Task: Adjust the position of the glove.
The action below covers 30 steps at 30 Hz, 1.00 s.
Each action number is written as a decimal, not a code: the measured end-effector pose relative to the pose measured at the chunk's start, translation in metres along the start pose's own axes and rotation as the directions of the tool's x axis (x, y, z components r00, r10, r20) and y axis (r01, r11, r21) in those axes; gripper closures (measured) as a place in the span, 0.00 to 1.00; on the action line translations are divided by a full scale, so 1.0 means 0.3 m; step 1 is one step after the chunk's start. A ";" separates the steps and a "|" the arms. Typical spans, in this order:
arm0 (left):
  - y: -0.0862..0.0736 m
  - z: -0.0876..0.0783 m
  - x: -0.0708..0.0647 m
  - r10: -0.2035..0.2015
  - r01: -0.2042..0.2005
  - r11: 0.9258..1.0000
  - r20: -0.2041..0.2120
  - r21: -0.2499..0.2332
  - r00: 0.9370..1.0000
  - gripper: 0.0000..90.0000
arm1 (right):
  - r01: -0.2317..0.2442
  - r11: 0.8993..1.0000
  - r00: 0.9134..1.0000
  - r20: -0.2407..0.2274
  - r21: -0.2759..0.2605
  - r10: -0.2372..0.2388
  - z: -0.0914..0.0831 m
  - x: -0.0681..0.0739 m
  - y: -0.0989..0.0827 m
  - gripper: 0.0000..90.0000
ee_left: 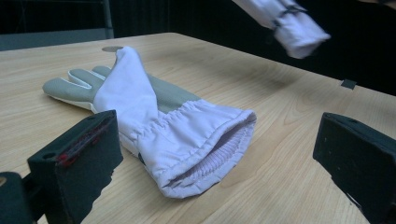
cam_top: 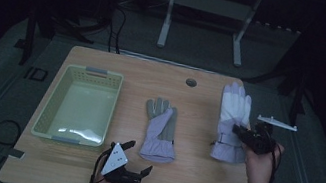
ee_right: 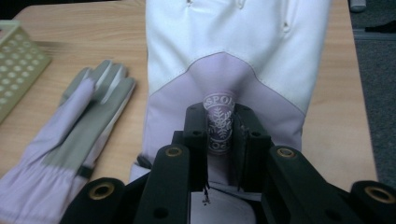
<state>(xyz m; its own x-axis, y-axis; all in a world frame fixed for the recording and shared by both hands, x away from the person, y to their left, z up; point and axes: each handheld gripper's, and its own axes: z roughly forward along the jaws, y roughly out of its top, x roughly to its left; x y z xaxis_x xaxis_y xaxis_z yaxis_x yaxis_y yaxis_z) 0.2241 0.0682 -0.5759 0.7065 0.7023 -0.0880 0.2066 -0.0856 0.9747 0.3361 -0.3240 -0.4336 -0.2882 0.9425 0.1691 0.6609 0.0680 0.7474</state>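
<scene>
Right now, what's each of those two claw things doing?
Left gripper: open, holding nothing.
Right gripper: closed on a fold of the white glove.

Bare wood lay between the basket [cam_top: 78,105] and the middle glove [cam_top: 160,130], and again between that glove and the lifted glove [cam_top: 232,124] (wide enough to pass). The left gripper [cam_top: 133,158] stood at the near edge, blocking that stretch.
</scene>
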 end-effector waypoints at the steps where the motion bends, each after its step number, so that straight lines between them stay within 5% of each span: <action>1: 0.000 -0.001 -0.002 0.005 -0.005 1.000 -0.004 0.001 1.000 0.01 | 0.009 1.000 1.000 0.000 0.006 -0.009 -0.007 0.009 -0.012 0.86; 4: 0.000 0.000 -0.007 0.018 -0.018 1.000 0.011 0.005 1.000 0.01 | 0.005 1.000 1.000 -0.007 0.003 -0.005 -0.029 0.033 -0.060 0.86; 7: 0.000 0.000 -0.014 0.029 -0.029 1.000 0.020 0.008 0.999 0.01 | -0.027 1.000 0.997 -0.066 -0.015 0.025 -0.041 0.045 -0.104 0.86; 13: 0.000 0.001 -0.019 0.038 -0.038 0.999 0.005 0.006 0.999 0.01 | -0.022 1.000 1.000 -0.001 0.005 0.022 -0.019 0.063 -0.164 0.86; 19: -0.003 -0.008 -0.016 0.035 -0.035 0.999 -0.014 -0.008 0.999 0.01 | -0.109 0.992 0.994 0.016 0.072 0.108 0.116 0.007 -0.225 0.85; 30: -0.004 -0.009 -0.014 0.031 -0.031 0.999 -0.018 -0.013 0.999 0.01 | -0.062 0.990 0.994 0.099 0.127 0.049 0.239 0.024 -0.227 0.82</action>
<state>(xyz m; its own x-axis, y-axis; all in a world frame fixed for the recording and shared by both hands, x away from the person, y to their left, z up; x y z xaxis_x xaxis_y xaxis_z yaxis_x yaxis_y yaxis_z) 0.2191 0.0673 -0.5761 0.6999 0.7122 -0.0542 0.1761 -0.0985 0.9794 0.3387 -0.2983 -0.5295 -0.1851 0.9726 0.1409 0.7598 0.0507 0.6482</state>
